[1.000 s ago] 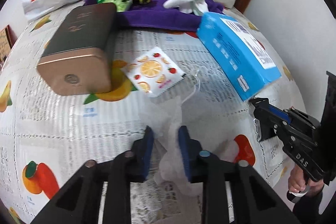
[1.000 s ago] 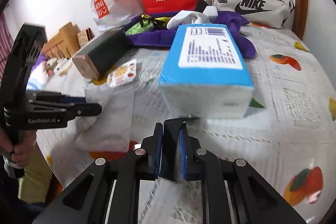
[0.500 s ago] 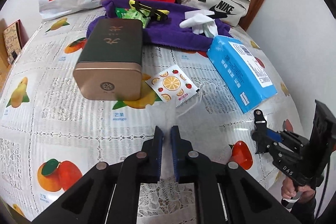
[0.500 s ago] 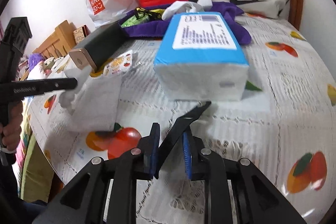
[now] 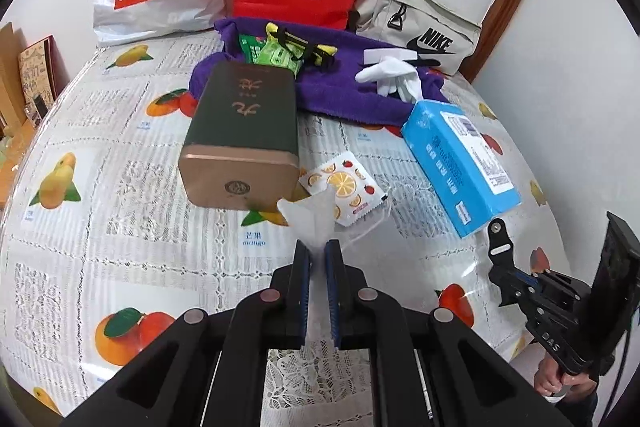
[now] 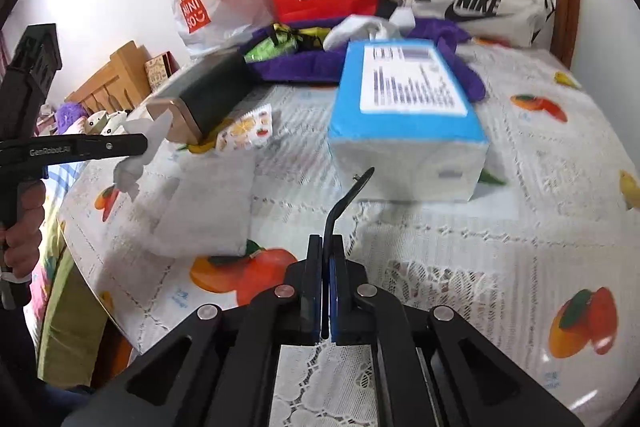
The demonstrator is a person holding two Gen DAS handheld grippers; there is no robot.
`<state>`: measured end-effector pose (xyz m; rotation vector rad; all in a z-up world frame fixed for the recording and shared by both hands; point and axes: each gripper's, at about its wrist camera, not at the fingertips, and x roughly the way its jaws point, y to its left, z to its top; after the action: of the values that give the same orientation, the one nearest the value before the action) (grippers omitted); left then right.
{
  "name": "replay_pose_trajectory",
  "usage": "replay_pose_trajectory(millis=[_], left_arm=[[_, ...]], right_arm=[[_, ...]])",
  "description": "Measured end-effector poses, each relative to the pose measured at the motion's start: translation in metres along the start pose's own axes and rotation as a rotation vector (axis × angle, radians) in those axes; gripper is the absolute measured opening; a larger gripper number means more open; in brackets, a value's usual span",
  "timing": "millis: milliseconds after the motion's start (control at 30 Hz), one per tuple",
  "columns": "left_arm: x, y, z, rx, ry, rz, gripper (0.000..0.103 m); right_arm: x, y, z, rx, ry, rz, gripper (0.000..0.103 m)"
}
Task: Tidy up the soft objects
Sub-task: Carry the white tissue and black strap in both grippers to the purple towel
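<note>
My left gripper [image 5: 317, 254] pinches tissue [image 5: 316, 213]; right gripper [image 6: 325, 251] clamps a black strip [image 6: 347, 199]. Lift gently toward twelve o'clock.

Glossy plastic tablecloth [image 5: 132, 163], soft purple towel [image 5: 344, 99]

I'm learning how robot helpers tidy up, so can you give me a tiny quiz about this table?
1. True or false: the left gripper is shut on a white tissue.
2. Pick one: what lies on the table between the green tin and the blue tissue pack? A the fruit-print sachet; B a spoon; C a shoe.
3. Fill the gap: the right gripper pinches a thin ___ strip.

Key: 1 true; 2 A; 3 black.
</note>
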<state>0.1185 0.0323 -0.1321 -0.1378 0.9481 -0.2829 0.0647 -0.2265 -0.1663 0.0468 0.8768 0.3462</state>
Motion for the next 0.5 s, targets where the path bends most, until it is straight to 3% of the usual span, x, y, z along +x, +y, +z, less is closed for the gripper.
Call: replay_pose_trajectory(millis=[500], left_arm=[[-0.01,0.004,0.048,-0.024,-0.046,0.031,0.009]], right_arm=[[-0.032,0.005,0.07,-0.065,-0.124,0.035,0.003]])
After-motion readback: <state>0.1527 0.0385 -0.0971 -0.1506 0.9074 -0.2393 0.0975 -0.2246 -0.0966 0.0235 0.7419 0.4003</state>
